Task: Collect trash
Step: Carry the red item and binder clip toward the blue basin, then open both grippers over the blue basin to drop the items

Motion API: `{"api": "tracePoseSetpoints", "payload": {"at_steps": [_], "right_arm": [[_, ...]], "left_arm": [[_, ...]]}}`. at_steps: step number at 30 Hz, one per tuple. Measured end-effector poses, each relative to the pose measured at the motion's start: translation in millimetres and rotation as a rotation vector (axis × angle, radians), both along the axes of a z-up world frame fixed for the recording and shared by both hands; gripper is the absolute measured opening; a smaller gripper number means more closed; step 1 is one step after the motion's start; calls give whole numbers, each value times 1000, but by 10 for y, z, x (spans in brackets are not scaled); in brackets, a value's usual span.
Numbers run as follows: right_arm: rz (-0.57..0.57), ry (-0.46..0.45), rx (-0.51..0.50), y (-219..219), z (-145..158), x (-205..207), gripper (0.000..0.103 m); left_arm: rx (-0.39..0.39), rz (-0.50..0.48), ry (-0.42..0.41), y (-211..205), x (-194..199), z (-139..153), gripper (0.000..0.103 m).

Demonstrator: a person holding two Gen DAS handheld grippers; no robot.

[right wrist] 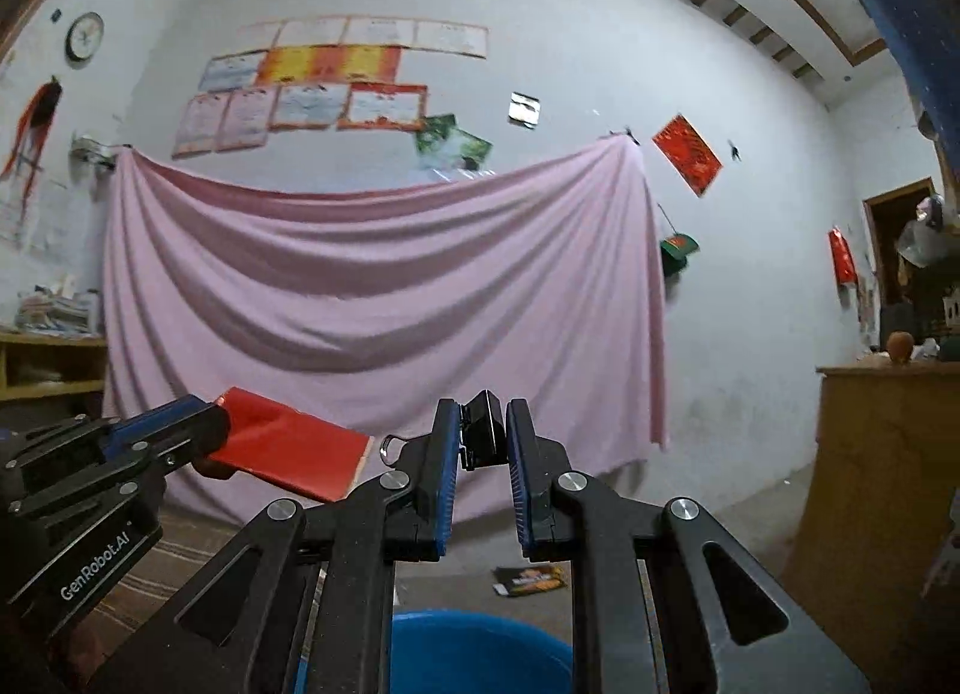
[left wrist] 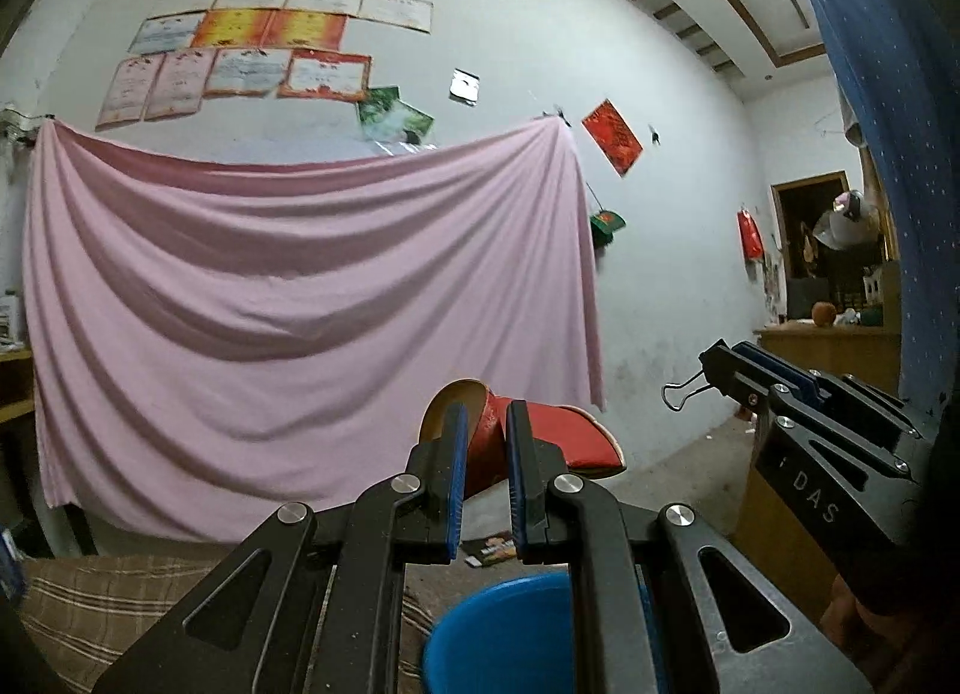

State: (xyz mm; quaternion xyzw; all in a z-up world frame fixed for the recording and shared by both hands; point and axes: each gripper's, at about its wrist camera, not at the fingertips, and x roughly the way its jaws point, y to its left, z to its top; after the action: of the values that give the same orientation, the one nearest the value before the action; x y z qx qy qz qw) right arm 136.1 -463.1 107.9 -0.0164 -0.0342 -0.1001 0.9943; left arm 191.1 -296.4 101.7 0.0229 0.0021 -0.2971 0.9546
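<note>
My left gripper (left wrist: 486,424) is shut on a flattened red paper box (left wrist: 540,439), held up in the air; it also shows in the right wrist view (right wrist: 288,445). My right gripper (right wrist: 483,430) is shut on a black binder clip (right wrist: 483,430), whose wire handle (left wrist: 681,394) sticks out in the left wrist view. Both grippers hang side by side above a blue bucket (left wrist: 510,628), also in the right wrist view (right wrist: 474,652).
A dark snack wrapper (right wrist: 531,580) lies on the floor beyond the bucket. A striped brown cloth (left wrist: 108,604) lies at the left. A wooden cabinet (right wrist: 882,490) stands at the right. A pink sheet (left wrist: 300,304) hangs on the far wall.
</note>
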Motion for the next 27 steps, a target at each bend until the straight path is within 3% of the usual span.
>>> {"api": "tracePoseSetpoints", "payload": {"at_steps": [9, 11, 20, 27], "right_arm": [[-25, 138, 60, -233, -262, 221, 14], [-27, 189, 80, -285, -317, 297, 14], [10, 460, 213, -385, -759, 609, 14], [55, 611, 265, -381, -1012, 762, 15]], "left_arm": [[40, -1, 104, -224, 186, -291, 10], [56, -1, 132, -239, 227, -354, 0], [127, 11, 405, -321, 686, -703, 0], [134, 15, 521, -304, 872, -729, 0]]}}
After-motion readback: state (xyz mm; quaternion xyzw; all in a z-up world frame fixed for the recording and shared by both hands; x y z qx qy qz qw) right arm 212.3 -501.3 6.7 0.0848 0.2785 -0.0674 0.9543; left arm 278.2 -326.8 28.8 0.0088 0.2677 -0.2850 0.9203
